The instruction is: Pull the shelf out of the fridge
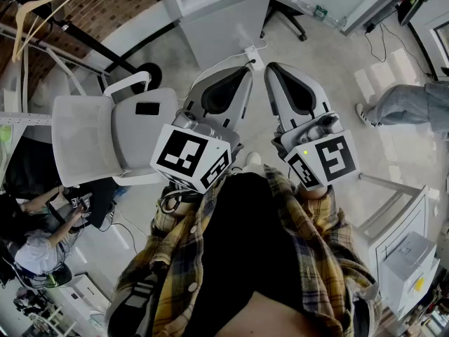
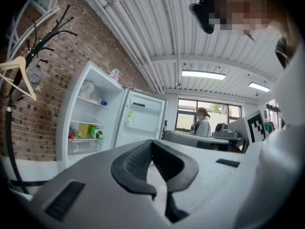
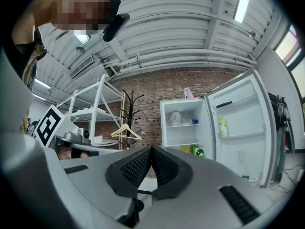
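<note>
While the fridge [image 3: 184, 135] stands open against the brick wall [image 3: 143, 87], the left gripper [image 2: 151, 142] and right gripper [image 3: 151, 148] both have jaws closed on nothing.

Brick-walled workroom
Brick wall [image 3: 148, 87] under ribbed white ceiling [image 2: 143, 27] with strip lights [image 2: 203, 74]; windows [image 2: 187, 114], coat stand [image 3: 127, 104], white chair [image 1: 98, 139] on pale floor [image 1: 337, 76].

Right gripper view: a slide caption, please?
Shut tongs face an open fridge against a brick wall.
</note>
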`<state>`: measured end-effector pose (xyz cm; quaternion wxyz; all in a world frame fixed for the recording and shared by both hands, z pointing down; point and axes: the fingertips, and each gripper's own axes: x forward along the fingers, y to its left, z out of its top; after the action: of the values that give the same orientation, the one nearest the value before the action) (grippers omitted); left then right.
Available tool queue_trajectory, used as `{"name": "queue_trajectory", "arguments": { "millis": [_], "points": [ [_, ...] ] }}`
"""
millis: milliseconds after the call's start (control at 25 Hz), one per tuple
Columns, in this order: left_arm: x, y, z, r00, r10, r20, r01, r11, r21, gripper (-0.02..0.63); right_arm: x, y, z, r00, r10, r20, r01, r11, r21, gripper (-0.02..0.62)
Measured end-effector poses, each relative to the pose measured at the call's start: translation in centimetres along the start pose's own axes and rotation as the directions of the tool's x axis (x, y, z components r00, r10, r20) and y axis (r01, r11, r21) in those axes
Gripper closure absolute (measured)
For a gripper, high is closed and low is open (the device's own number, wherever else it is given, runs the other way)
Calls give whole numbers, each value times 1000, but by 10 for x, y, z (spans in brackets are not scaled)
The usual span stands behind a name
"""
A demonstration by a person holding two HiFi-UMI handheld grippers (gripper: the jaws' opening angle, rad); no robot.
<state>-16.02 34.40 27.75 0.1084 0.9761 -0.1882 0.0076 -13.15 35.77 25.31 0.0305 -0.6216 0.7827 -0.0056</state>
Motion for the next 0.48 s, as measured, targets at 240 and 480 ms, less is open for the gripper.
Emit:
{"name": "queue_trajectory", "arguments": {
  "millis": [240,480],
  "points": [
    [10,-2,0,1000,-15,-2,15,1000,-4,601,2,-6,-1,1000,3,8,-3,1000,9,577],
    [20,-3,-2,1000,19,3,-19,1000,-11,601,-10,-22,-2,1000,7,13,-8,999,33,577]
  ]
}}
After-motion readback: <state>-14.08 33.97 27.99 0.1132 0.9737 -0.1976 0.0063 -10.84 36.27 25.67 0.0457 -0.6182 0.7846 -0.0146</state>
